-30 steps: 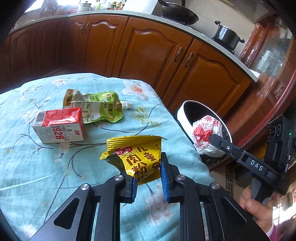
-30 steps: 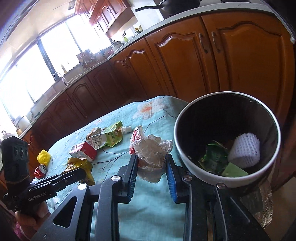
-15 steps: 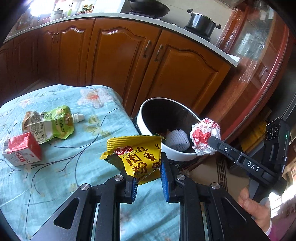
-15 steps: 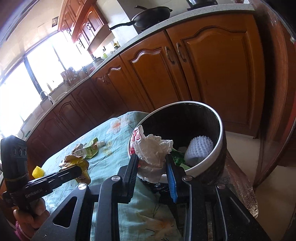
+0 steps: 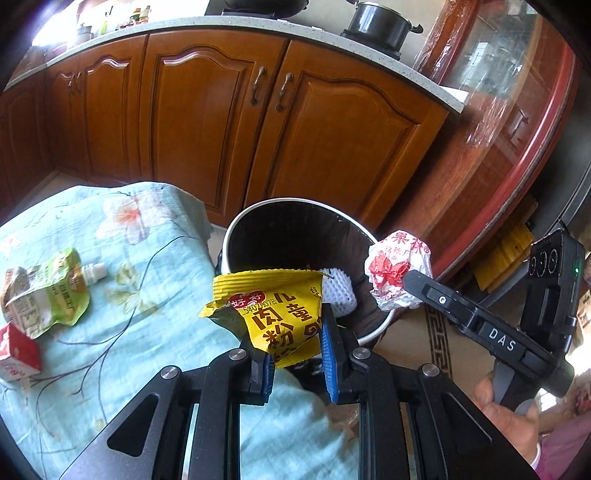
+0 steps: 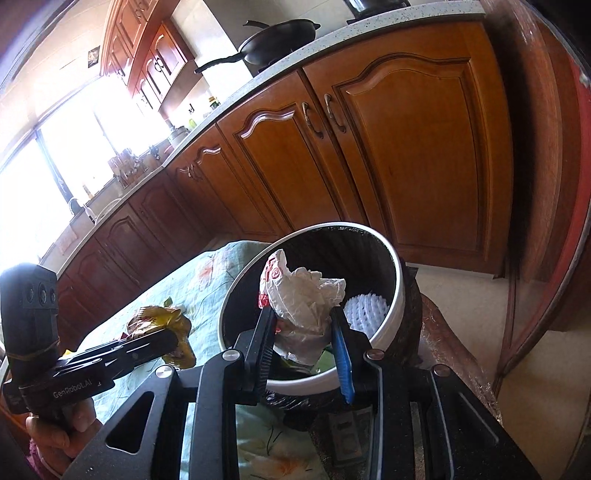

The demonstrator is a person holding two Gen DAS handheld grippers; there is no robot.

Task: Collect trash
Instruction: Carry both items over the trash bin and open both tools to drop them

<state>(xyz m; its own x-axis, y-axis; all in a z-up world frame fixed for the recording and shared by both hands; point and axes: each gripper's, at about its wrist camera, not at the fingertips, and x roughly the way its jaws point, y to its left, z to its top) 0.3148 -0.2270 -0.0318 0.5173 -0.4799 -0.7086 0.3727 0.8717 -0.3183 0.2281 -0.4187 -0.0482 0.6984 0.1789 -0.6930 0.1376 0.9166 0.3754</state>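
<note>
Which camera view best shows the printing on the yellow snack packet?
The left wrist view: the yellow snack packet faces the lens, clamped in the left gripper, its red characters sharp. The right wrist view shows it only as a crumpled yellow edge, print hidden.

Brown wooden cabinet doors (image 5: 207, 122) run along the back under a speckled counter (image 5: 258, 31). On it stand a black pot (image 5: 378, 24) and a black frying pan (image 6: 280, 40). Bright windows (image 6: 55, 162) fill the left. A glass-fronted cabinet (image 5: 517, 85) stands at right.
</note>
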